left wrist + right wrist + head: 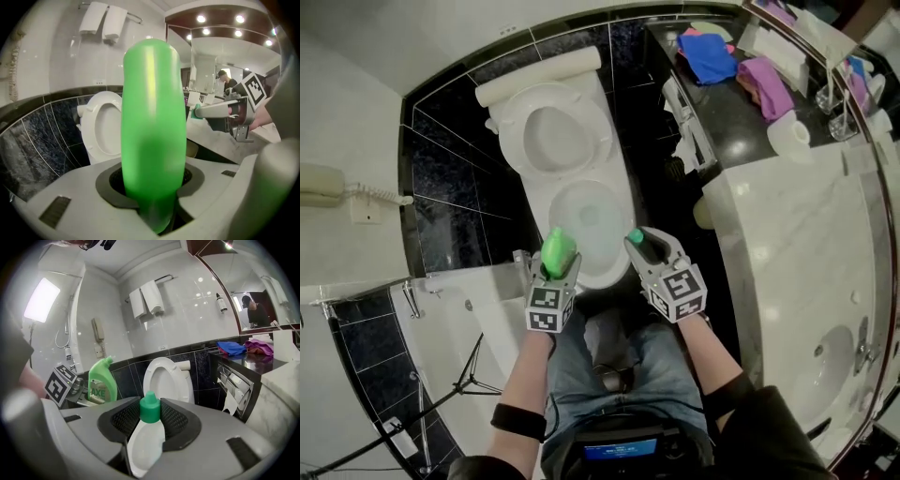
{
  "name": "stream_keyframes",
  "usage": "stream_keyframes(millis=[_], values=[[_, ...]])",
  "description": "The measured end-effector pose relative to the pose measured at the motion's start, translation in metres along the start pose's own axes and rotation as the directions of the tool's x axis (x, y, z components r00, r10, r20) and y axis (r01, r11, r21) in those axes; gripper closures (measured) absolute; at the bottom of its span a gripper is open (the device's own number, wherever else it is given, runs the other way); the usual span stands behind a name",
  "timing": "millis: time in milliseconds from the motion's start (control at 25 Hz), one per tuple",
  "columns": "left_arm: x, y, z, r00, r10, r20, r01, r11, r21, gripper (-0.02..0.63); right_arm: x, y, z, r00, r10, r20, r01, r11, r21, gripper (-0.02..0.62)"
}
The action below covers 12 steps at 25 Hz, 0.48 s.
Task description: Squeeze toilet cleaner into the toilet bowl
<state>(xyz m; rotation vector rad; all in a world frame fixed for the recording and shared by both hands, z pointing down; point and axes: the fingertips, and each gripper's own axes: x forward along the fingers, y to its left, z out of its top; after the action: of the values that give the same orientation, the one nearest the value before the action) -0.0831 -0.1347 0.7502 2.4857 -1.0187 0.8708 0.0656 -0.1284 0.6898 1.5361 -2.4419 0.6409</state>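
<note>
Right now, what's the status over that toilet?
Left gripper shut on green bottle. Right gripper shut on white bottle. Toilet bowl open below, nothing in the way.

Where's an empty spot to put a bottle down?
The marble counter looks bare between the sink basin and the paper roll. The tub ledge left of the toilet bowl also seems free. The dark shelf behind is crowded with a blue cloth and a purple cloth.
</note>
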Motion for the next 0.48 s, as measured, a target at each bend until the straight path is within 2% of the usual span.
stream_keyframes(millis=[240,480], values=[[-0.068,-0.027,0.053,0.998,0.020,0.066,-0.018,0.999,-0.042,0.417,-0.040,0.026,0.040,0.998,0.059,0.009,-0.059,0.998,-0.028,0.443],[-0.138,-0.049,0.082,0.990,0.075,0.117,-0.065,0.994,-0.083,0.417,-0.088,0.047,0.072,0.995,0.097,0.010,-0.096,0.994,-0.045,0.443]])
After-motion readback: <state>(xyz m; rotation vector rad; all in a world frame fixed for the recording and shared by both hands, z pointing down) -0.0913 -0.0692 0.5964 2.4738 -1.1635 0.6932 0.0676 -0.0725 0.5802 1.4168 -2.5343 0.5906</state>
